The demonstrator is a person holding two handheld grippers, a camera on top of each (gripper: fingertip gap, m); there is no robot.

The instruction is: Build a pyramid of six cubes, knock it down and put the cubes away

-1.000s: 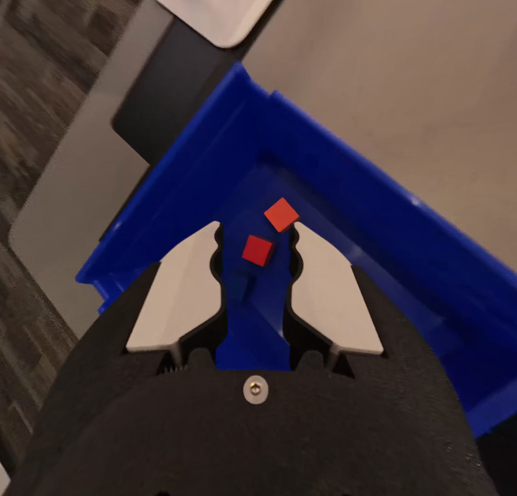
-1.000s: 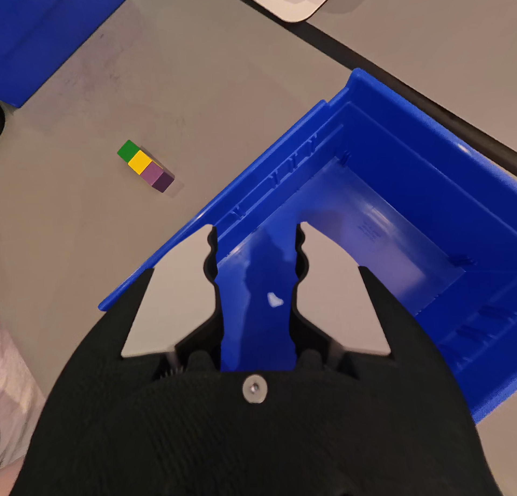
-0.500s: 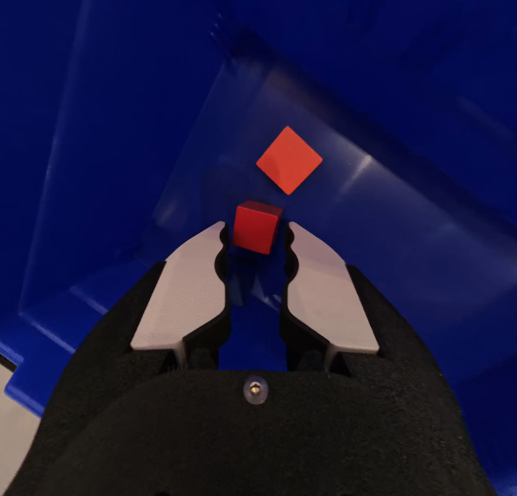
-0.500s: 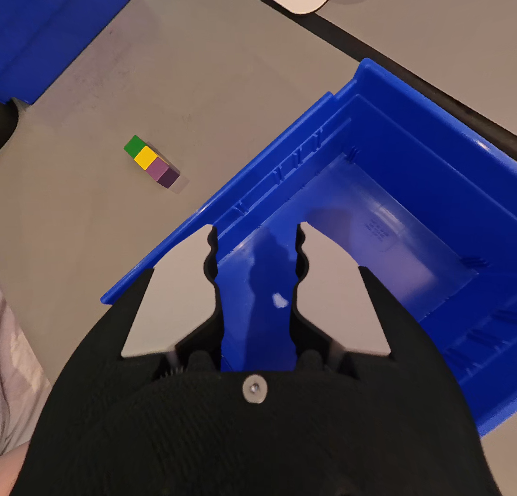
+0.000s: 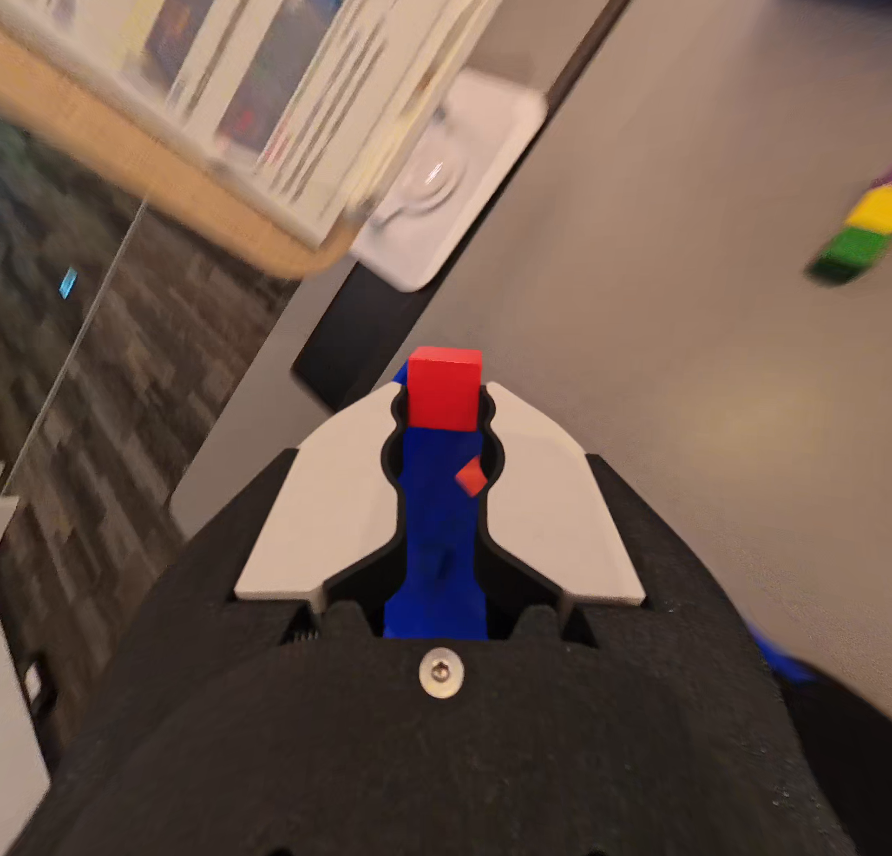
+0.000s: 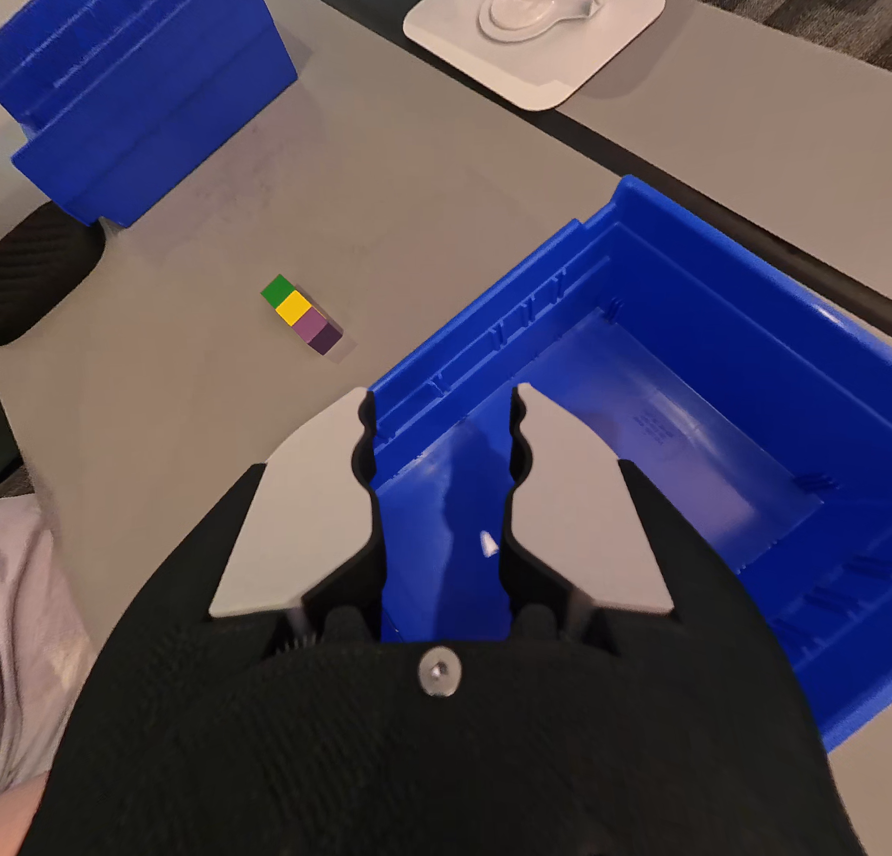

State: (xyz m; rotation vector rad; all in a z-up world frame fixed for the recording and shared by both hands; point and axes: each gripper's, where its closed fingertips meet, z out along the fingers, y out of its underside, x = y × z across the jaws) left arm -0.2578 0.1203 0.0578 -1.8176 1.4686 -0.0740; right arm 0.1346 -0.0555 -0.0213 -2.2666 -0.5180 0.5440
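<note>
My left gripper (image 5: pixel 444 391) is shut on a red cube (image 5: pixel 443 389) and holds it above a blue bin (image 5: pixel 434 543), where a second red cube (image 5: pixel 470 475) lies on the floor of the bin. A row of a green cube (image 6: pixel 276 290), a yellow cube (image 6: pixel 293 306) and a purple cube (image 6: pixel 316 330) sits on the grey table (image 6: pixel 410 181); it also shows blurred at the right edge of the left wrist view (image 5: pixel 854 239). My right gripper (image 6: pixel 441 396) is open and empty over the near end of a second blue bin (image 6: pixel 724 398), which holds no cubes.
The left blue bin (image 6: pixel 135 85) stands at the back left in the right wrist view, with the other gripper's black body (image 6: pixel 43 268) beside it. A white stand base (image 6: pixel 531 27) sits at the table's far edge. A blurred shelf (image 5: pixel 217 85) is behind. There is about 45 centimetres between the tips of the two grippers.
My left gripper closed on the nearer red cube inside the bin and lifted it out, swinging up and away. My right gripper stayed open and drew back slightly over its bin.
</note>
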